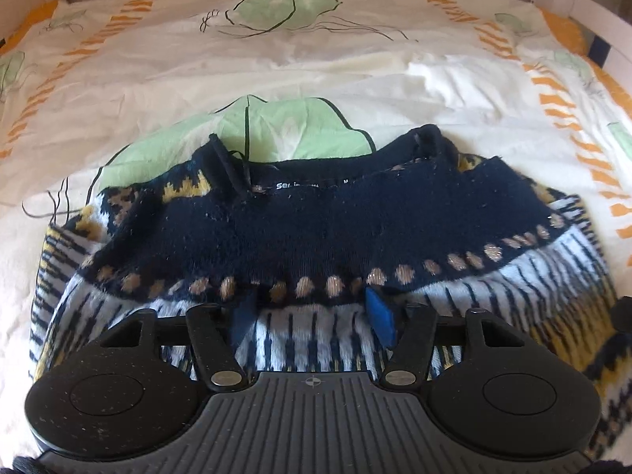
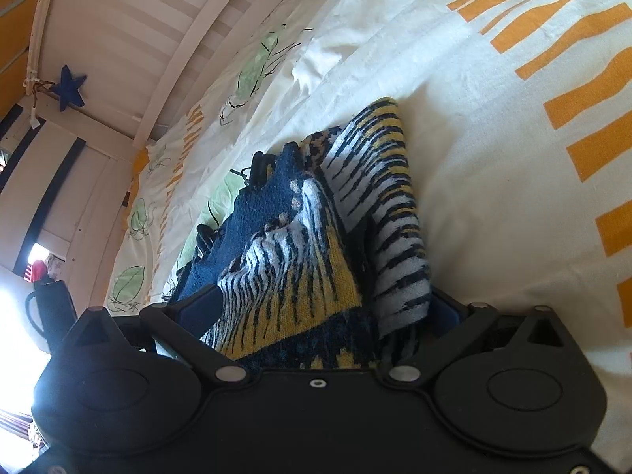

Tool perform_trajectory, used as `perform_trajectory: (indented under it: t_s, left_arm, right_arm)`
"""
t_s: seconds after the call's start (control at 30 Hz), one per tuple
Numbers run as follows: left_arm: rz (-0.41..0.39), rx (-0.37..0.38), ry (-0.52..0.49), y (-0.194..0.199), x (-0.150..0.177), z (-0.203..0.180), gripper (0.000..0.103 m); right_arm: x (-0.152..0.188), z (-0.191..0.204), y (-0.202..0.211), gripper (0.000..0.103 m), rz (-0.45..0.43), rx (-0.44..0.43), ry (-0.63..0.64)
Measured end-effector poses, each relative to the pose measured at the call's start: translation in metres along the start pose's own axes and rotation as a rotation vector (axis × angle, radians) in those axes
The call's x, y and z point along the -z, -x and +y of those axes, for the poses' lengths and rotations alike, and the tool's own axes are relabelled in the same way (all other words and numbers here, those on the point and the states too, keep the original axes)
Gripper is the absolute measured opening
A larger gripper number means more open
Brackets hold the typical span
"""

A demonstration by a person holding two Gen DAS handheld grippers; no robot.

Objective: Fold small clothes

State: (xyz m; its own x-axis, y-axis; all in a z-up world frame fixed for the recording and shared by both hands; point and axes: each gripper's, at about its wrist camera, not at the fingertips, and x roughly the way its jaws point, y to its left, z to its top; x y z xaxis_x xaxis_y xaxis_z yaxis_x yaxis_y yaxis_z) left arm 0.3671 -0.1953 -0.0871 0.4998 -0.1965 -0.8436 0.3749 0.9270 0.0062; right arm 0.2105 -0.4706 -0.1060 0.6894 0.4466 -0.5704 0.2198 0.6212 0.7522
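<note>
I see the knitted sweater (image 1: 316,233) lying folded on the bedspread (image 1: 355,71), filling the lower middle of my left wrist view, its navy neckline toward frame centre. My left gripper (image 1: 312,316) stands partly open just above it, 2 blue pads (image 1: 380,316) apart, nothing pinched. In my right wrist view, the right gripper (image 2: 316,312) has bunched sweater between its fingers; I cannot tell whether it is clamped.

Sweater (image 1: 316,229): navy, tan dots, white-yellow-navy stripes. Bedsheet (image 1: 355,71): white, orange dashes, green leaves outlined black. Gripper pads (image 1: 380,316): blue. Star (image 2: 69,87): navy.
</note>
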Motion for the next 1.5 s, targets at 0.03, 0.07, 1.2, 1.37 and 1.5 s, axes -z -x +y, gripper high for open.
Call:
perform_trajectory:
  t_s: [0.03, 0.07, 1.2, 1.37, 1.5]
  left_arm:
    - [0.000, -0.007, -0.007, -0.001, 0.000, -0.002, 0.060]
    - [-0.001, -0.011, -0.012, -0.001, 0.000, -0.002, 0.061]
    - [0.044, 0.001, 0.057, 0.009, -0.004, 0.014, 0.088]
    - [-0.001, -0.014, 0.071, 0.040, 0.018, 0.044, 0.088]
    - [-0.015, -0.032, 0.104, 0.060, 0.036, 0.082, 0.088]
  right_arm:
    - [0.000, 0.000, 0.000, 0.103, 0.000, 0.000, 0.001]
    - [0.000, 0.000, 0.000, 0.103, -0.001, 0.000, 0.002]
    - [0.000, 0.002, 0.000, 0.103, -0.026, -0.014, 0.037]
    - [0.004, 0.010, 0.001, 0.081, -0.028, 0.066, 0.124]
    - [0.005, 0.006, 0.005, 0.055, -0.042, 0.095, 0.125]
